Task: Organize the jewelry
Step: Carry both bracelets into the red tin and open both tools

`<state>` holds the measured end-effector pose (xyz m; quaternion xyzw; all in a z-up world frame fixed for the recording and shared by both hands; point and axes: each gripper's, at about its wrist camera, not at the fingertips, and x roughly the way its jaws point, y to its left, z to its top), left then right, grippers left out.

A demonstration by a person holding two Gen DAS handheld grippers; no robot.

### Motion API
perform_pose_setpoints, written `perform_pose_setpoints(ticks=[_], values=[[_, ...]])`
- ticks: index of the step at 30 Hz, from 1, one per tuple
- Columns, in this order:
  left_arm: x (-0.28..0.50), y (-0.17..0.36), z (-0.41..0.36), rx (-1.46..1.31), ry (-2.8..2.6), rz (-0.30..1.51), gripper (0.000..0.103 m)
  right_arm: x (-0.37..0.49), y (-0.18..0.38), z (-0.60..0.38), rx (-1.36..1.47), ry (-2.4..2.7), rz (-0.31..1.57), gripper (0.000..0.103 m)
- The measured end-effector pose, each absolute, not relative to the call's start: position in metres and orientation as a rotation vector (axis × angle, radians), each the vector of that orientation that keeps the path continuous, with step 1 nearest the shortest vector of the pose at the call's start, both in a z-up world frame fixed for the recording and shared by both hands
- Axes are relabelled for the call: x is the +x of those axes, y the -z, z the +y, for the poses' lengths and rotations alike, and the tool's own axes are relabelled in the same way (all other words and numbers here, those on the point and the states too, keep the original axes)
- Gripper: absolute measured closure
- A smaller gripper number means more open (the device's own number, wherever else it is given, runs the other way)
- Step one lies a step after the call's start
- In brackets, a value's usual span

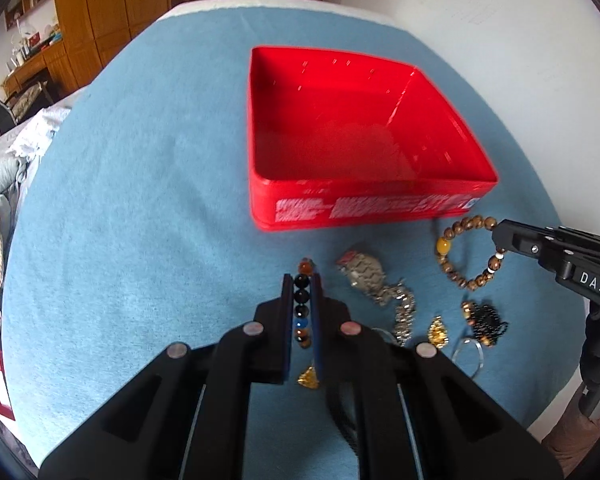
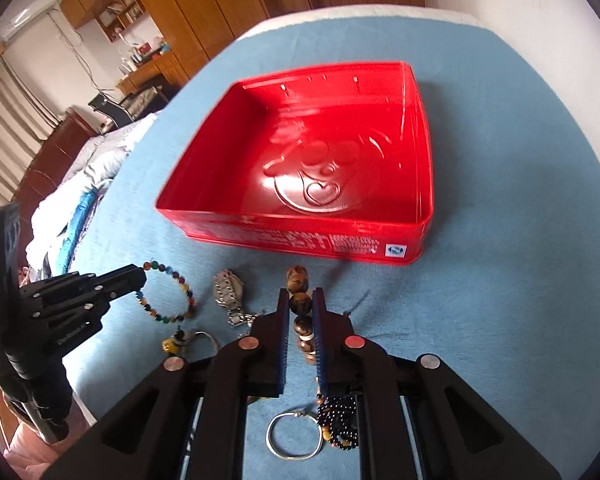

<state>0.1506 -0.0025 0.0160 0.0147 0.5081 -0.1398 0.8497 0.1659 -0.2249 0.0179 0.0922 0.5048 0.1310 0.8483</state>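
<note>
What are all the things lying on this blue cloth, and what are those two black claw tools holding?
red box: one, red, open and empty, far side of the blue cloth
multicoloured bead bracelet: one, clamped in the left gripper
brown bead bracelet: one, brown with a yellow bead, clamped in the right gripper
watch: one, silver, metal band, on the cloth near the box
gold pendant: one, beside the watch band
black bead string: one, near side
silver bangle: one, near side
left gripper: black, shut
right gripper: black, shut

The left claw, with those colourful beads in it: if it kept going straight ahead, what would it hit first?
Probably the blue cloth just short of the red box, though depth is unclear.
</note>
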Motion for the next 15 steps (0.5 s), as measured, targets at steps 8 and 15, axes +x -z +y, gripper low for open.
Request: perform_pose_setpoints(ticks=[8, 15], values=[[0.15, -0.048, 0.011, 0.034, 0.331, 0.993, 0.097, 0.159, -0.052, -0.235, 0.197, -0.267, 0.993, 0.092], [0.165, -0.072, -0.01, 0.029, 0.351, 0.935, 0.097, 0.174, -0.081, -0.241, 0.191, -0.236, 0.929, 0.092]])
